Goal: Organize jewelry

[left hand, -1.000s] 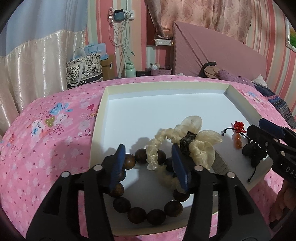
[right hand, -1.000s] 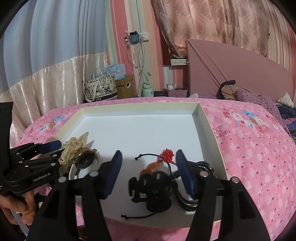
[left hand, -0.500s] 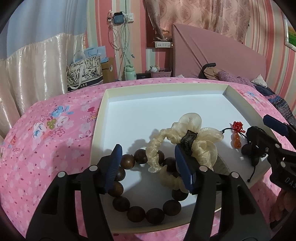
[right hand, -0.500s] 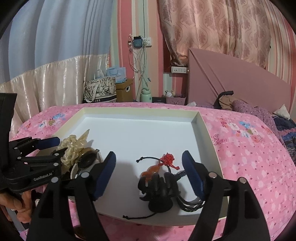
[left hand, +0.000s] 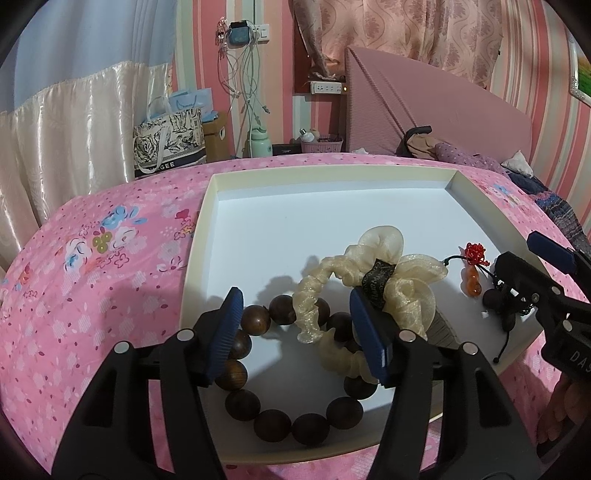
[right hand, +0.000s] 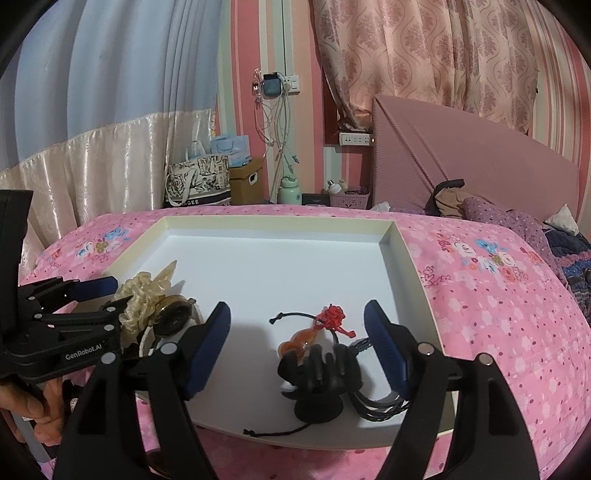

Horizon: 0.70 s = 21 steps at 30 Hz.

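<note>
Both tools have drawn back a little from the tray since the earlier frames, and the jewelry now sits further ahead of their fingers. Nothing in the tray has shifted.

Left tool: fingers wide apart, holding nothing, hovering over the near left part of the white tray. Between and below its fingers lies a bracelet of large brown wooden beads, with a cream gauze scrunchie draped across its far side and touching it.

Right tool: fingers wide apart, holding nothing, above the near right part of the tray. Below it lie a black bead bracelet, black cords and an orange gourd charm with a red knot.

Only the left view shows the wooden beads in full; in the right view they are hidden behind the left tool. Only the right view shows a round dark disc under the scrunchie. The left view shows the charm beside the right tool.

The tray rests on a bed with a pink floral cover. Behind stand a pink headboard, striped pink walls, curtains, a printed bag and a wall socket with hanging cables.
</note>
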Motion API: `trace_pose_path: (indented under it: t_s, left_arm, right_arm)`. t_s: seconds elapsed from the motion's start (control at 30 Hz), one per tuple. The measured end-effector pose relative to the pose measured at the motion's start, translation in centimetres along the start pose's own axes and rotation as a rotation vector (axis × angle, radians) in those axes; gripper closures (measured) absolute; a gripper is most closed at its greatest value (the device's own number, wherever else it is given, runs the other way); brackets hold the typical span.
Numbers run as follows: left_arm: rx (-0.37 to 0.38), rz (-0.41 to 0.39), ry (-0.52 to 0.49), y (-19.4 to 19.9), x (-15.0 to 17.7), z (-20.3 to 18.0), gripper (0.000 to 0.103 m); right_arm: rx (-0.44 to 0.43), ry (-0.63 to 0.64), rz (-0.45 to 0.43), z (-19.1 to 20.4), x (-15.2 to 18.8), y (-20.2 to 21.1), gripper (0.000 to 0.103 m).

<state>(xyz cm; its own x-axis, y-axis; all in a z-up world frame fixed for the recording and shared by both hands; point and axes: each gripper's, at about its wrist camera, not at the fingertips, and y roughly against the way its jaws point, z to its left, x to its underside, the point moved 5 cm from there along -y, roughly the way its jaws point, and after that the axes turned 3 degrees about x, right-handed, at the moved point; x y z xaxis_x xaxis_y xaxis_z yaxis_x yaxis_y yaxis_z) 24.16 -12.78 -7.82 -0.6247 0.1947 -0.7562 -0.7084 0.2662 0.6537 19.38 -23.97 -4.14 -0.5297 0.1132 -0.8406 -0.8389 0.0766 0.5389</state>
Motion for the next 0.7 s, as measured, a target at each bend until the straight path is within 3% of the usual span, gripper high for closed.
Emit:
trace_pose_path:
  t_s: [0.7]
  left_arm:
    - [0.0, -0.001, 0.0, -0.07, -0.03, 0.03, 0.042]
  right_arm:
    - [0.006, -0.009, -0.002, -0.27, -0.04, 0.11, 0.025]
